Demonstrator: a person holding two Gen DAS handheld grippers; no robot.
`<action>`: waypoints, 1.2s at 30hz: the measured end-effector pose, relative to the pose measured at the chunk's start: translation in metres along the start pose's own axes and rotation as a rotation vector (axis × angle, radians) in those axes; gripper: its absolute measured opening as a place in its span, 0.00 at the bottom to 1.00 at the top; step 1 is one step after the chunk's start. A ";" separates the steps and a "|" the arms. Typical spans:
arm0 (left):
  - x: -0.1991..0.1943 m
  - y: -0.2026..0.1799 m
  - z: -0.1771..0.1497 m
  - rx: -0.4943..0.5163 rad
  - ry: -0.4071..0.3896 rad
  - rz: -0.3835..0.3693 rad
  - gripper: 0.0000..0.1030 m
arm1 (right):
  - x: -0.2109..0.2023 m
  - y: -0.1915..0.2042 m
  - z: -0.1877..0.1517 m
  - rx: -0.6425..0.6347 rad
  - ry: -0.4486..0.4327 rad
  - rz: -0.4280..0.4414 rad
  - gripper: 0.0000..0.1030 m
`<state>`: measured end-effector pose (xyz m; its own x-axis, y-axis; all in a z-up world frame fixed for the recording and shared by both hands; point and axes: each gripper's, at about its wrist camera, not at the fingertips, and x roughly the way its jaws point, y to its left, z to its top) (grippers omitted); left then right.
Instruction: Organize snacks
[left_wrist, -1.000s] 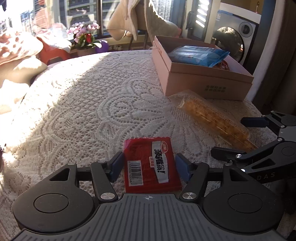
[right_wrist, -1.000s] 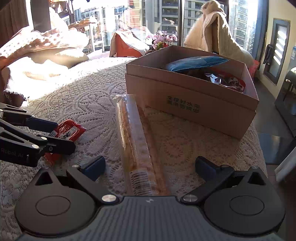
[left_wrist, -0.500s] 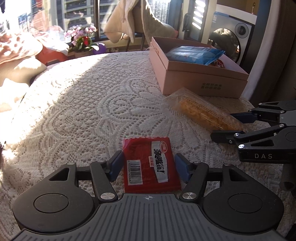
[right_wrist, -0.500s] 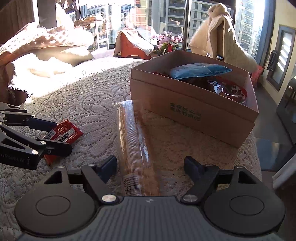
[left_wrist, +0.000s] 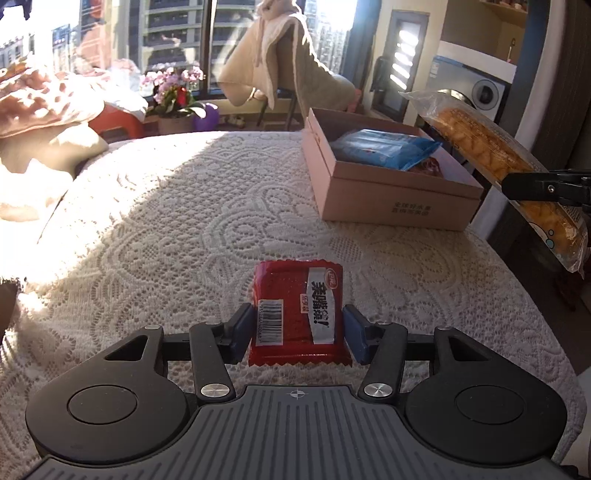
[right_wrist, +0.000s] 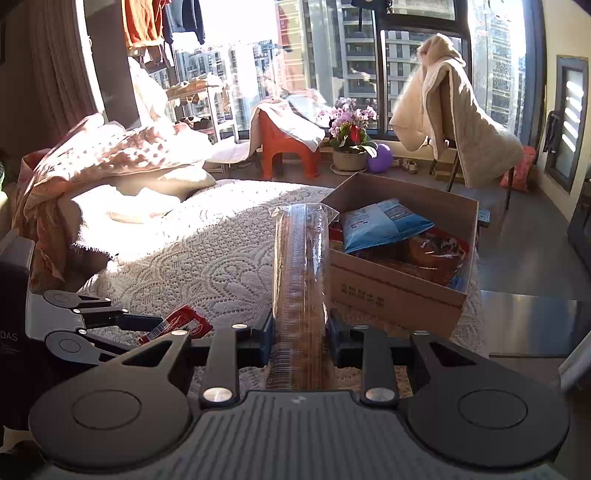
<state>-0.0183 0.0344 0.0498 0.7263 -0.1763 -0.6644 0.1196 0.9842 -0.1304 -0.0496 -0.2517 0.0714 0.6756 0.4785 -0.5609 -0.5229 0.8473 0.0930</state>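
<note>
The right gripper (right_wrist: 300, 341) has just been closing and its blue pads now clamp the near end of the long clear pack of pastries (right_wrist: 301, 280), which juts away from it toward twelve o'clock and hangs clear of the lace cloth (right_wrist: 207, 258); from the left wrist the same pack shows at about two o'clock, in the air beside the cardboard box (left_wrist: 399, 206). The left gripper (left_wrist: 298, 334) has also been closing, and its pads sit tight against both sides of the red snack packet (left_wrist: 297, 314), which looks tipped up off the cloth. So I would say the pick-up is done on both sides and the carry to the box is in hand. The box stands at one o'clock of the right gripper, already holding a blue bag (right_wrist: 380, 225) and a red one. Next, the long pack probably needs turning to lie along the box before letting go, since it may overhang the rim
</note>
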 end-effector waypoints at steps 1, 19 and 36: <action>-0.006 -0.002 0.014 0.003 -0.040 -0.018 0.55 | -0.007 -0.006 0.009 -0.001 -0.023 -0.015 0.28; 0.142 -0.022 0.156 -0.075 -0.024 -0.291 0.58 | 0.098 -0.103 0.107 0.192 0.051 -0.171 0.35; 0.070 -0.016 0.083 0.032 -0.081 -0.164 0.57 | 0.083 -0.053 0.043 0.156 0.039 -0.106 0.50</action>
<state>0.0866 0.0074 0.0667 0.7474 -0.3335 -0.5745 0.2611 0.9427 -0.2076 0.0566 -0.2472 0.0551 0.7002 0.3783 -0.6056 -0.3611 0.9193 0.1567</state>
